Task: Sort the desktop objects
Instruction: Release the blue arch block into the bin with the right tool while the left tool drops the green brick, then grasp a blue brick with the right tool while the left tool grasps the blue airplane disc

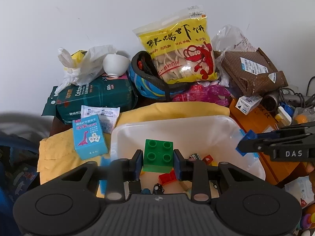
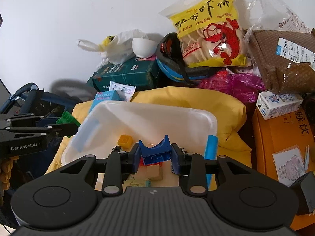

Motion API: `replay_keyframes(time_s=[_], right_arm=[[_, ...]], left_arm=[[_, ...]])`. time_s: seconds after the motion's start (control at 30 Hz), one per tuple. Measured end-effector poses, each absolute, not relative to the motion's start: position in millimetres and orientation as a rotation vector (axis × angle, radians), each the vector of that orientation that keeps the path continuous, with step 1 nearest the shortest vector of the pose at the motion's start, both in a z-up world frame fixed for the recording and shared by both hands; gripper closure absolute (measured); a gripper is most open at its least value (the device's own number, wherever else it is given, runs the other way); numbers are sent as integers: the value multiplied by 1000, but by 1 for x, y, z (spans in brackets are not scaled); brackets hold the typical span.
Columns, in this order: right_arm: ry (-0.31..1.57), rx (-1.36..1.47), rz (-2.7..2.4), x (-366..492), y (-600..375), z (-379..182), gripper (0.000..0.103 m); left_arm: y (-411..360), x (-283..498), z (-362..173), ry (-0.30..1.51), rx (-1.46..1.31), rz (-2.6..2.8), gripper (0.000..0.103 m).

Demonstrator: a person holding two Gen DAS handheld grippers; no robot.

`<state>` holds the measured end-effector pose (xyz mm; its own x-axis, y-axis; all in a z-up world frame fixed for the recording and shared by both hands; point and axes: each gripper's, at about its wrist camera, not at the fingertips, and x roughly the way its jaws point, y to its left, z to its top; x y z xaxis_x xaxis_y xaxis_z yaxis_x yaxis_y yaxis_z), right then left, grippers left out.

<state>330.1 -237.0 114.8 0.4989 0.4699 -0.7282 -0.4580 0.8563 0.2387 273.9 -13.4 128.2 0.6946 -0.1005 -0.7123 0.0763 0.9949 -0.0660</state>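
Observation:
My left gripper (image 1: 158, 162) is shut on a green four-stud brick (image 1: 158, 155), held above the near-left part of a white plastic bin (image 1: 177, 123). My right gripper (image 2: 155, 157) is shut on a blue arch-shaped brick (image 2: 154, 151), over the same bin's (image 2: 149, 114) near side. Inside the bin lie a red brick (image 1: 167, 177), a yellow brick (image 2: 125, 140), a tan wooden block (image 2: 154, 173) and small toy vehicles. From the right wrist view the left gripper with its green brick (image 2: 66, 118) shows at the bin's left; from the left wrist view the right gripper (image 1: 244, 143) shows at its right.
The bin rests on a yellow cloth (image 1: 177, 110). Behind it stand a green tissue pack (image 1: 94, 98), a white bowl (image 1: 115, 64), a yellow shrimp-cracker bag (image 1: 181, 53), a helmet (image 1: 147, 82) and a brown parcel (image 1: 254, 72). A blue card box (image 1: 88, 137) lies left; an orange box (image 2: 281, 145) right.

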Motion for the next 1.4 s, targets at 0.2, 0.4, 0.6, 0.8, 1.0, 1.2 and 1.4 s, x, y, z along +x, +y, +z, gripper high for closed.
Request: replay_keyframes(time_s=[0.2,0.4,0.6,0.8,1.0,1.2,1.4], right_arm=[[900,4,544,335,-232,109,64],[896,32,543,334,-237,104,49],[850,8,616,289,-241,103,49],[840,-156,781,196,-236,61,49],[938,-302,869,137,-231,-10,53],[939,-364,893,127,-221,-30,53],[907,-431,913,126,-207,-36,53]], left_arm=[[-17,280,123,808,-19,-92,66],[-18,274,118,784,1,-83,49],[-8,236,115,715,-5,-105,47],[-2,153,69,731,31,-162,46],[-7,90,5,863,-14,-199,46],[-24,69,-34,937,22,-239,46],[-36,73,-48,950,46,-242,46]])
